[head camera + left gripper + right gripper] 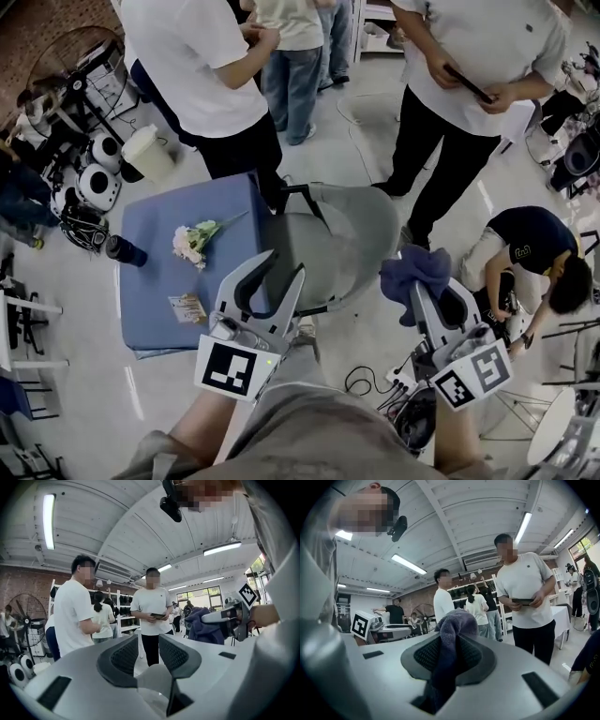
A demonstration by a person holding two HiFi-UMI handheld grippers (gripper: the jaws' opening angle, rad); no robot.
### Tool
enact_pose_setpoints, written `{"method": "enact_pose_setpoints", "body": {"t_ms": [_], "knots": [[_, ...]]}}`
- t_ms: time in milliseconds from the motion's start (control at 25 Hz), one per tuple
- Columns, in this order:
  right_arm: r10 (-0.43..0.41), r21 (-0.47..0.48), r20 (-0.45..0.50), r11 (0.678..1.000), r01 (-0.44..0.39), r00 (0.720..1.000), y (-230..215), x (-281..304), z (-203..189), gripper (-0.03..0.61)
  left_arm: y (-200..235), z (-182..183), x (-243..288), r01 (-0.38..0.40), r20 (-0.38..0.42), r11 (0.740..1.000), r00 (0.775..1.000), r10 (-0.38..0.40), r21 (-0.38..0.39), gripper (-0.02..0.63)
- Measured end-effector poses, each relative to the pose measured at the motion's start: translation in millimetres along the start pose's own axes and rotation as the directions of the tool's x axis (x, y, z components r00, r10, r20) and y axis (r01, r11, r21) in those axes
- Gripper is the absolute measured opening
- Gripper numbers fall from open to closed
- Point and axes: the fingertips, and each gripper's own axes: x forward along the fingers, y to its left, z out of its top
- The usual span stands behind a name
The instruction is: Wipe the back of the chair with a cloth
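A grey shell chair [361, 234] stands in the middle of the head view, its curved back toward the right. My left gripper [284, 262] hovers open over the chair's near left edge, and the left gripper view shows nothing between its pads [123, 657]. My right gripper [422, 289] is at the chair's near right side, shut on a dark blue cloth [415, 272] that bunches over its tips. In the right gripper view the cloth [452, 630] fills the gap between the jaws. From the left gripper view the cloth [202, 624] shows off to the right.
A blue table [155, 309] left of the chair holds a flower bunch [194, 241], a card [187, 307] and a black cup [125, 251]. People stand just beyond the chair, one crouches at right [534, 253]. Cables [370, 380] lie on the floor nearby.
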Motion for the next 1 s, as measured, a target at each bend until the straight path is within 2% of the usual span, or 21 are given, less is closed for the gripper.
{"method": "enact_pose_setpoints", "body": {"t_ms": [360,720,1000], "knots": [[-0.053,-0.015,-0.108,0.999,0.052,0.993,-45.5,105.1,-21.5,0.086,81.5,-40.3,67.1,0.032,-0.069,0.999,0.997,-0.034,-0.031,0.153],[-0.008,-0.032,-0.209,0.999,0.001,0.978,-66.8,178.8,-56.3,0.086,115.4,-94.0,106.9,0.042,-0.148,0.998,0.988,-0.049,-0.050,0.152],[0.016,-0.009,-0.252,1.000,-0.019,0.968,-100.9,221.4,-92.0,0.086,140.7,-136.0,142.5,0.035,-0.228,0.999,0.973,-0.031,0.014,0.152]]}}
